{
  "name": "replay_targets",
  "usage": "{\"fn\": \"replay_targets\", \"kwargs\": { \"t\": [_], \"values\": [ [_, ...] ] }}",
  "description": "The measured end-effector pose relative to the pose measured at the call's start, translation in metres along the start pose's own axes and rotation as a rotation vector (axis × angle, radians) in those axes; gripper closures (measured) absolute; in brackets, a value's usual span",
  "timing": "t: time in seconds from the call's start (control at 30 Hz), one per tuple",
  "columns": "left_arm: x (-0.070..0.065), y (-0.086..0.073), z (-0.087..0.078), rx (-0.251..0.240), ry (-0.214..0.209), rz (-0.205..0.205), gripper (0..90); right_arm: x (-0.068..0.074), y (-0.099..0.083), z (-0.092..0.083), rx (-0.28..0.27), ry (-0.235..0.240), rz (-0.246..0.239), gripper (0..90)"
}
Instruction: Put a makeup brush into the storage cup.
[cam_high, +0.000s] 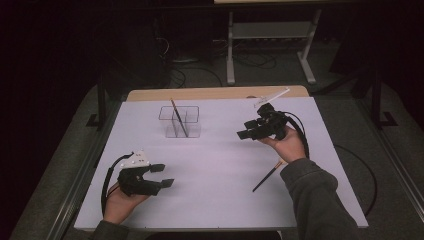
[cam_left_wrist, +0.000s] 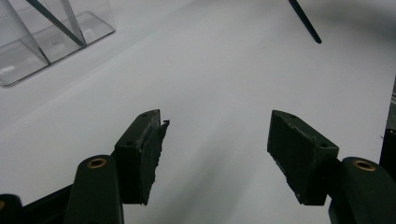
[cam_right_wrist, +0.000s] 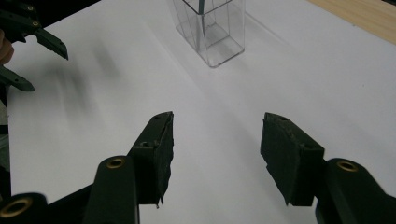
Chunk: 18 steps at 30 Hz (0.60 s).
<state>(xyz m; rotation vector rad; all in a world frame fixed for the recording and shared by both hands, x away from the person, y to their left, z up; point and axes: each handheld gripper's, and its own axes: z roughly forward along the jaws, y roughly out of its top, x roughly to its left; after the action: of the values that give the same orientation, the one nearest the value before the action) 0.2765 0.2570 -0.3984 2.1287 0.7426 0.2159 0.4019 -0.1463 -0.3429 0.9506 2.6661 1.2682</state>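
Observation:
A clear plastic holder (cam_high: 180, 121) with inner dividers stands at the back middle of the white sheet (cam_high: 220, 165). A thin dark stick (cam_high: 176, 116) leans inside it. A second dark stick (cam_high: 267, 176) lies flat on the sheet beside the right forearm. My left gripper (cam_high: 164, 175) hovers at the front left, open and empty, pointing right. My right gripper (cam_high: 245, 130) is held at the back right, open and empty, pointing left toward the holder. In the left gripper view the jaws (cam_left_wrist: 217, 135) stand wide over bare sheet, with the holder (cam_left_wrist: 46, 37) far left and the loose stick (cam_left_wrist: 306, 21) ahead. The right gripper view (cam_right_wrist: 217, 135) faces the holder (cam_right_wrist: 212, 32).
A clear flat strip (cam_high: 272, 97) lies at the back right, near the wooden table edge (cam_high: 215, 93). Cables trail from both grippers. The left gripper (cam_right_wrist: 32, 46) appears at the upper left of the right gripper view. Metal frame legs stand on the floor beyond the table.

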Motion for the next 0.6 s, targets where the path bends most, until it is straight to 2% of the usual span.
{"fn": "replay_targets", "kwargs": {
  "t": [0.6],
  "values": [
    [0.0,0.001,0.002,0.006,-0.005,0.004,34.7,-0.002,-0.03,-0.013,-0.016,-0.01,0.031,39.1]
  ]
}}
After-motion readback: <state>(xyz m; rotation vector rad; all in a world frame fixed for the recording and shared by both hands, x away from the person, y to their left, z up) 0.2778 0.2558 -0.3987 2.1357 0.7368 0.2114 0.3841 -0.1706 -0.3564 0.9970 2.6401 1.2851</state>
